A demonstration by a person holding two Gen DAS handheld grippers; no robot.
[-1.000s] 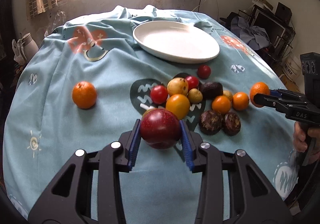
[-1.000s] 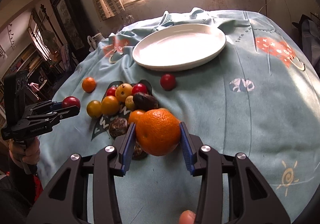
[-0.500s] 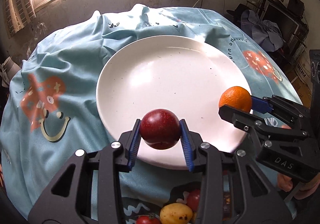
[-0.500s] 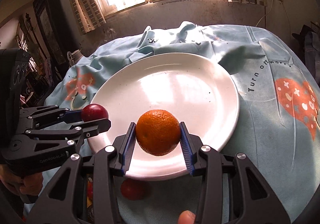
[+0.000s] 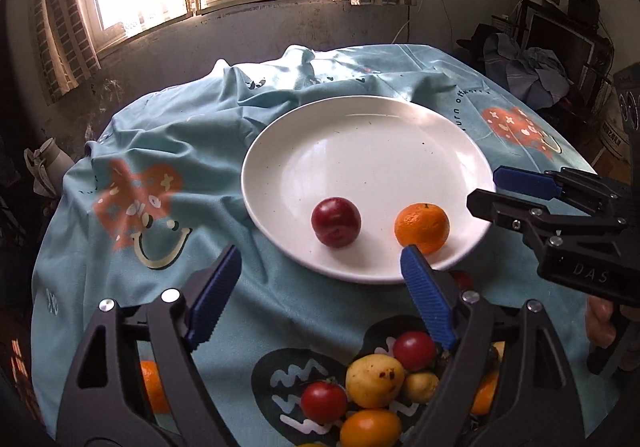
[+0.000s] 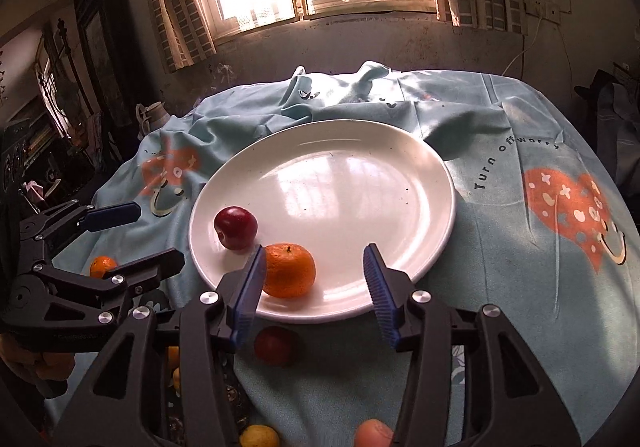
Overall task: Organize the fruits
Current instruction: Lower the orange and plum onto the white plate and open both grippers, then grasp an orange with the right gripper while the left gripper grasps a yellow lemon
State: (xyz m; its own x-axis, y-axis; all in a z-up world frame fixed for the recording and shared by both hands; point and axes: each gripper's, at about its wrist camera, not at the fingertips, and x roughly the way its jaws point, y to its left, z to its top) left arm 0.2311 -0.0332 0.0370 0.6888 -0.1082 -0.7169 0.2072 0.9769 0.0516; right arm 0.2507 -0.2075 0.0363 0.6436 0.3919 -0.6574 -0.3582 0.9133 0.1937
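A white plate sits on the blue tablecloth. On its near part lie a dark red plum and an orange, side by side and apart. My left gripper hovers just short of the plate's near rim, jaws opening wide, with nothing between them and the plum ahead of the tips. My right gripper is at the near rim, jaws opening. The orange rests on the plate by its left finger, and the pads do not press it. The plum lies further left.
Loose fruit lies in front of the plate: a yellow fruit, red tomatoes, a red fruit by the near rim, a small orange. Rumpled cloth rises behind the plate. Room clutter stands to the right.
Both grippers carried their fruit from the pile to the plate. Their jaws have come apart, and the plum and the orange now lie on the plate.
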